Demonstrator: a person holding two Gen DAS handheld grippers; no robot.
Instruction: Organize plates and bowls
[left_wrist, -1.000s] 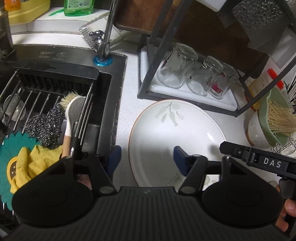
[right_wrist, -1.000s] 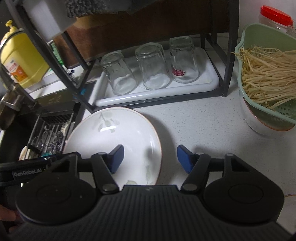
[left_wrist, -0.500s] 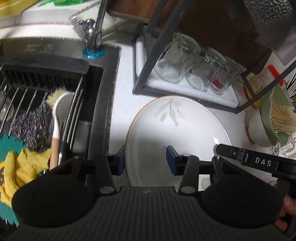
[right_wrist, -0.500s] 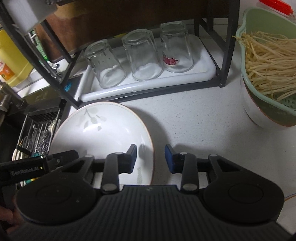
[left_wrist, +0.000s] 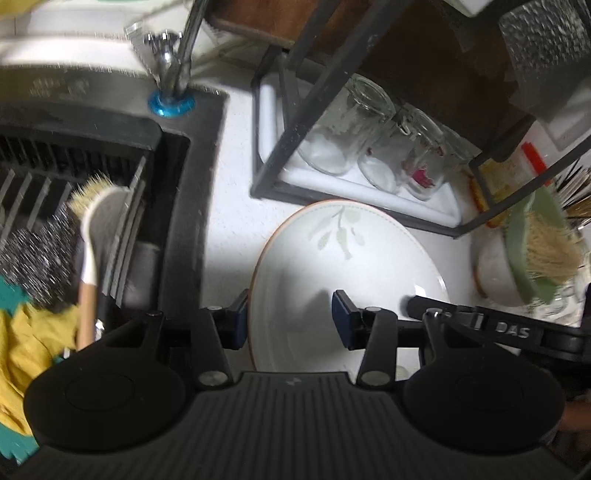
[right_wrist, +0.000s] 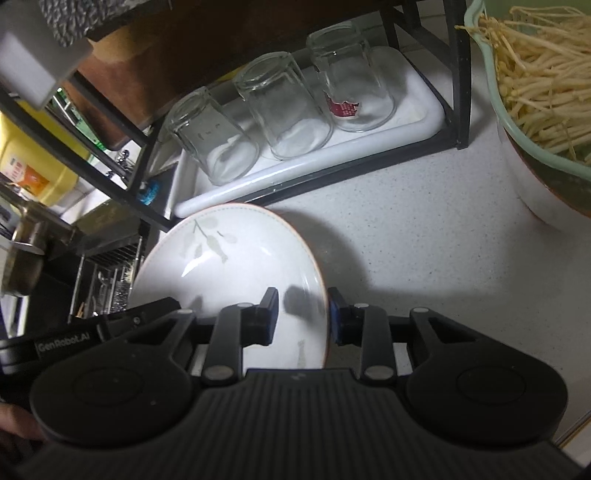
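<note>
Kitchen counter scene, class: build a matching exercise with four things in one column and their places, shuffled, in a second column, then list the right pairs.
Things:
1. plate
2. drinking glasses
3. scrub brush
4. bean sprouts

Places:
A. in the green colander
B. on the sink's wire rack
C. upside down on the white tray under the black shelf frame
D. on the counter, its rim between the fingers of both grippers

Pairs: 1-D, 2-C, 3-B, 4-A

Three upturned glasses (right_wrist: 284, 107) on a white tray (right_wrist: 424, 122); dish brush (left_wrist: 92, 236) over the sink rack (left_wrist: 44, 173).
</note>
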